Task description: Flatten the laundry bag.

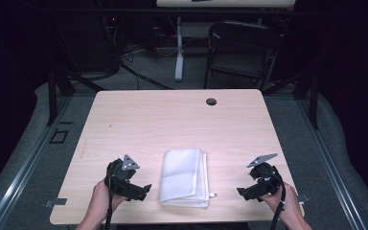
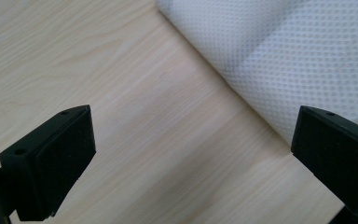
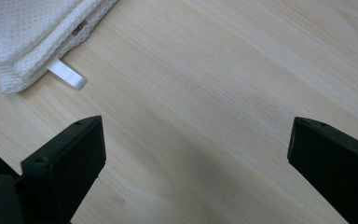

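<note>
A folded white towel (image 1: 184,177) lies near the front edge of the light wooden table (image 1: 172,120). My left gripper (image 1: 143,190) rests just left of it, jaws wide apart and empty; in the left gripper view (image 2: 193,163) the towel (image 2: 284,56) fills the upper right, its folded edge close to the right jaw. My right gripper (image 1: 243,192) sits to the towel's right, open and empty. In the right gripper view (image 3: 196,168) a towel (image 3: 32,32) corner with a small white label tab (image 3: 67,74) lies at the upper left, apart from the jaws.
A round dark cable hole (image 1: 211,101) sits near the table's far edge. Beyond the table stand a dark folding chair (image 1: 242,52) and a white desk leg (image 1: 178,48). Bare wood spreads across the far half of the table.
</note>
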Demonstrator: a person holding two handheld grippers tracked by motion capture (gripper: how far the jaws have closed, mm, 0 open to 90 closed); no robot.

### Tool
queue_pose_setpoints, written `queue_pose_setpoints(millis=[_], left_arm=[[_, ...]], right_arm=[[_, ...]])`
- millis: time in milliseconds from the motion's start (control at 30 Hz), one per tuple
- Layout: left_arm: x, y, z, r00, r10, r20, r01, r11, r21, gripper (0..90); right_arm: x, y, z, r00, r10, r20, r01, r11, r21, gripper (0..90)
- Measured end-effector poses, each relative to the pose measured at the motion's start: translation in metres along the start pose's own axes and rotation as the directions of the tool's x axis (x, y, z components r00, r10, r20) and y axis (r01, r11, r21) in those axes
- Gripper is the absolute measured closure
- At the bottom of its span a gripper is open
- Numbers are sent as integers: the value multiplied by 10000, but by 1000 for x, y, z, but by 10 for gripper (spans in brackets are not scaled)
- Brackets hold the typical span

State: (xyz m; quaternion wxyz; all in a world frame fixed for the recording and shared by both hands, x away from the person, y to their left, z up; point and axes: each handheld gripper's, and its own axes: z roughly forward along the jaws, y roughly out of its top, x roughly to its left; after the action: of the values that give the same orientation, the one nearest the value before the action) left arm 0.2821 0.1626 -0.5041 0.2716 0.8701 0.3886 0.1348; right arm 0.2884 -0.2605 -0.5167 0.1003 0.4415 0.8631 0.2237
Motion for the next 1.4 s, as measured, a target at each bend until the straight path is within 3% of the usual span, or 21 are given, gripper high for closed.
queue_pose_setpoints(millis=[100, 433, 633, 900, 933, 967, 1033, 1100, 1267, 1333, 1400], left_arm=[[-5, 0, 0, 10000, 3, 85, -3, 10000, -30, 0], [-31, 14, 6, 9956, 747, 566, -739, 9971, -162, 0], [-49, 19, 14, 9859, 1424, 884, -1427, 9898, -26, 0], [-65, 25, 23, 9775, 1839, 1036, -1849, 9828, 4, 0], [-69, 26, 27, 9747, 1934, 1119, -1952, 9807, 57, 0], [-73, 27, 29, 9728, 1977, 1211, -2000, 9798, 67, 0], [-78, 28, 32, 9689, 2108, 1300, -2136, 9769, 81, 0], [-81, 29, 33, 9667, 2198, 1313, -2229, 9748, 95, 0], [-94, 36, 43, 9545, 2691, 1282, -2736, 9617, 187, 0], [-98, 39, 46, 9529, 2778, 1217, -2824, 9591, 217, 0], [-101, 41, 48, 9518, 2887, 1037, -2916, 9565, 132, 4]], right_arm=[[1, 1, 0, 9999, -93, 40, 93, 10000, 22, 42], [0, -5, 0, 10000, 97, -12, -97, 9999, 44, 48], [-1, -4, 2, 9998, 161, -110, -159, 9997, 187, 50], [2, -3, 4, 9996, 191, -191, -187, 9996, 188, 56], [4, -5, 7, 9982, 514, -316, -523, 9983, -273, 56], [2, -3, 4, 9997, 184, -188, -180, 9996, 206, 57], [2, -3, 5, 9996, 166, -230, -163, 9997, 156, 58], [2, -2, 5, 9998, 137, -159, -134, 9997, 197, 58], [4, 0, 6, 9997, 65, -228, -59, 9996, 258, 61], [4, 0, 6, 9996, 31, -277, -23, 9996, 273, 61], [7, -2, 10, 9991, 358, -240, -363, 9991, -207, 61]])
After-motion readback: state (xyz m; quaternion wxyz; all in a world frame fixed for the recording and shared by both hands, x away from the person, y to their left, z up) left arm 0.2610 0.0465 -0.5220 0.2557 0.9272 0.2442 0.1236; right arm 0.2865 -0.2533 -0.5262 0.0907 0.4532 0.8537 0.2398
